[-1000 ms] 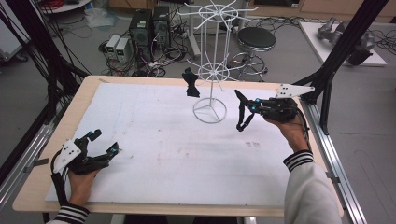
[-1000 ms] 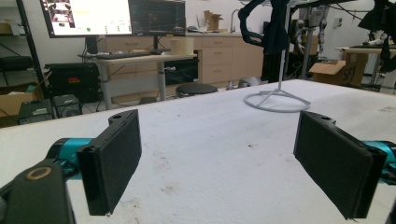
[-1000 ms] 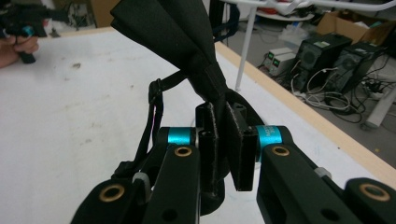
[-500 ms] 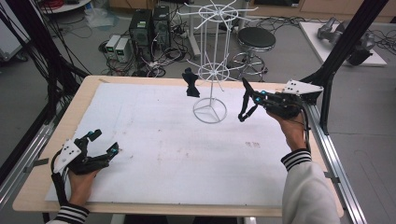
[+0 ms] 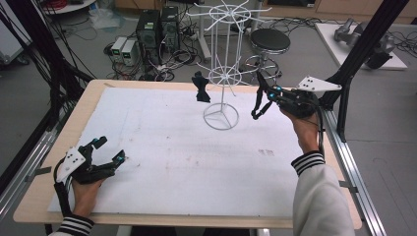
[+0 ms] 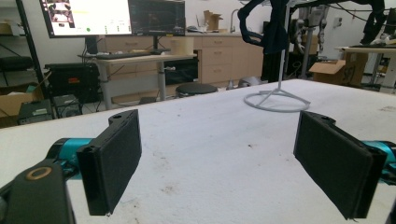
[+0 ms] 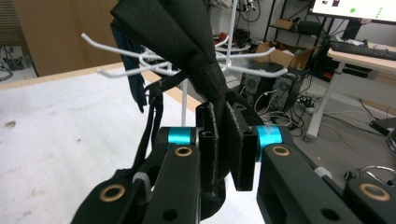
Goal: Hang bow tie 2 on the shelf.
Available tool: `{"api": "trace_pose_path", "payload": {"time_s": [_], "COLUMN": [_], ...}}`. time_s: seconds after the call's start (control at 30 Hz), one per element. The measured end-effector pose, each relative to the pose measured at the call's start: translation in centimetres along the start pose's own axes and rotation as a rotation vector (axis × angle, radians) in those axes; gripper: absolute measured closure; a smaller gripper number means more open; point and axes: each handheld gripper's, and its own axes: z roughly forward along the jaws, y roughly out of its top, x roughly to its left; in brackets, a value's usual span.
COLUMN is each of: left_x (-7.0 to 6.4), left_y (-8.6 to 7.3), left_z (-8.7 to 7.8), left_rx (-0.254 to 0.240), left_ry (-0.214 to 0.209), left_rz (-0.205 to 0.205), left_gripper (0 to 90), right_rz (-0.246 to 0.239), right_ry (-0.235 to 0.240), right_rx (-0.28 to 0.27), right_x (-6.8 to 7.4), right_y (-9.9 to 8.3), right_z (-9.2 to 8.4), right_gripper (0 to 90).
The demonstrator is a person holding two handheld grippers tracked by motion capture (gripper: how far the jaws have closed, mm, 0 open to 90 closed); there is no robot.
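A white wire rack (image 5: pixel 222 73) stands at the far middle of the white table (image 5: pixel 162 142), and a dark fabric piece (image 5: pixel 200 89) hangs from a hook on its left side. My right gripper (image 5: pixel 259 98) is just right of the rack, shut on a black fabric piece (image 5: pixel 255 110) with a thin strap. In the right gripper view the pads (image 7: pixel 209 140) pinch this black fabric piece (image 7: pixel 177 37) close to the rack's hooks (image 7: pixel 122 71). My left gripper (image 5: pixel 110 149) rests open at the near left, with nothing between its pads (image 6: pixel 114 163).
The rack's ring base (image 5: pixel 221 117) sits on the table, and its ring base (image 6: pixel 279 99) lies ahead in the left gripper view. Black frame posts (image 5: pixel 364 44) flank the table. Computers (image 5: pixel 157 29) and a stool (image 5: pixel 269 42) stand on the floor beyond the far edge.
My right gripper has lifted a little and edged toward the rack's hooks with the black fabric still pinched. The left gripper has stayed where it was.
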Motion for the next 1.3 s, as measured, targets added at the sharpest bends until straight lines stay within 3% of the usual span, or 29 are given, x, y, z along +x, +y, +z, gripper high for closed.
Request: {"api": "trace_pose_path", "payload": {"time_s": [0.33,1.3], "left_x": [0.0,0.0], "left_y": [0.0,0.0], "left_z": [0.0,0.0], "left_rx": [0.001,-0.001], "left_ry": [0.000,-0.001], "left_rz": [0.002,0.000], "left_gripper": [15.6,15.6], "right_rz": [0.000,0.029], "right_ry": [-0.039,-0.052], "right_rx": [-0.002,0.010], "right_x": [-0.1,-0.9], "right_y": [0.6,0.0], "right_z": [0.9,3.5], "right_gripper": [84.1,83.9]}}
